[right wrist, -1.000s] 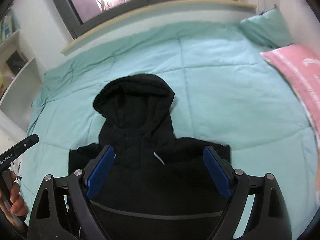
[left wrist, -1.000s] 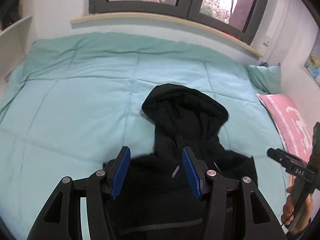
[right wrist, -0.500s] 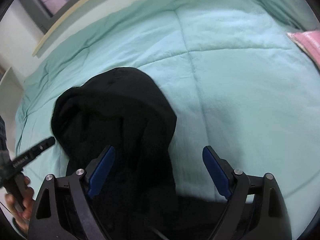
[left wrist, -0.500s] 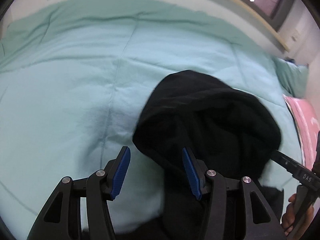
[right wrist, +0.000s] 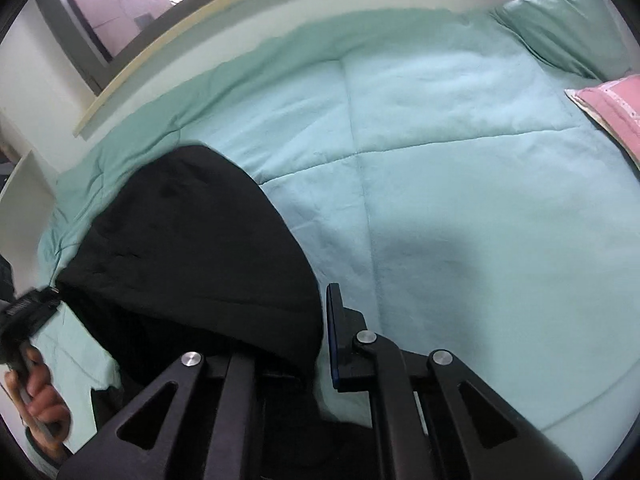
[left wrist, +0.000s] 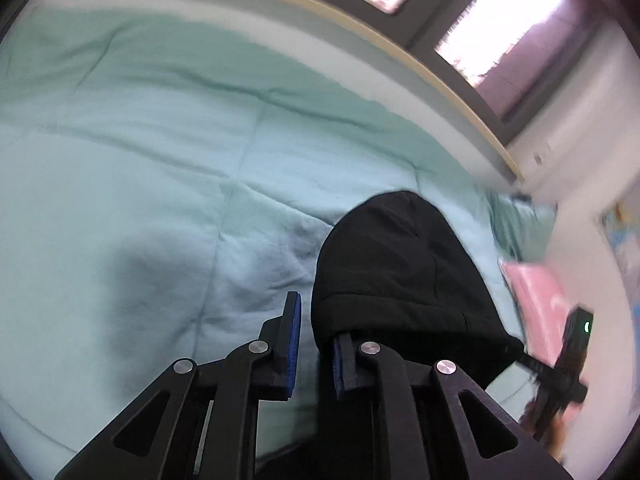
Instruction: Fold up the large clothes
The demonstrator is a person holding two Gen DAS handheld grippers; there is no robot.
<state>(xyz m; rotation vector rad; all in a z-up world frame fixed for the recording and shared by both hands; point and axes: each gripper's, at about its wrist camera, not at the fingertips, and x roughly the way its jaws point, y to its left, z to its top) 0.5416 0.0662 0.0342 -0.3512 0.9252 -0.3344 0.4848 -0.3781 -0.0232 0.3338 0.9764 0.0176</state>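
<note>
A black hoodie lies on a mint green quilt; only its hood [left wrist: 400, 264] shows clearly, and it also fills the lower left of the right wrist view [right wrist: 192, 248]. My left gripper [left wrist: 314, 344] has closed on the hood's left edge, the black cloth draped over its right pad. My right gripper [right wrist: 316, 332] has closed on the hood's right edge, its left finger hidden under the cloth. In each view the other gripper sits at the far side of the hood.
The quilt [right wrist: 460, 168] covers the whole bed. A pink pillow [right wrist: 612, 104] and a green pillow [right wrist: 568, 28] lie at the right end. A window sill [left wrist: 360, 36] runs along the far wall. A white shelf [right wrist: 24, 192] stands at the left.
Both grippers have moved forward from the hoodie's body to the hood and have closed from wide open onto its two side edges.
</note>
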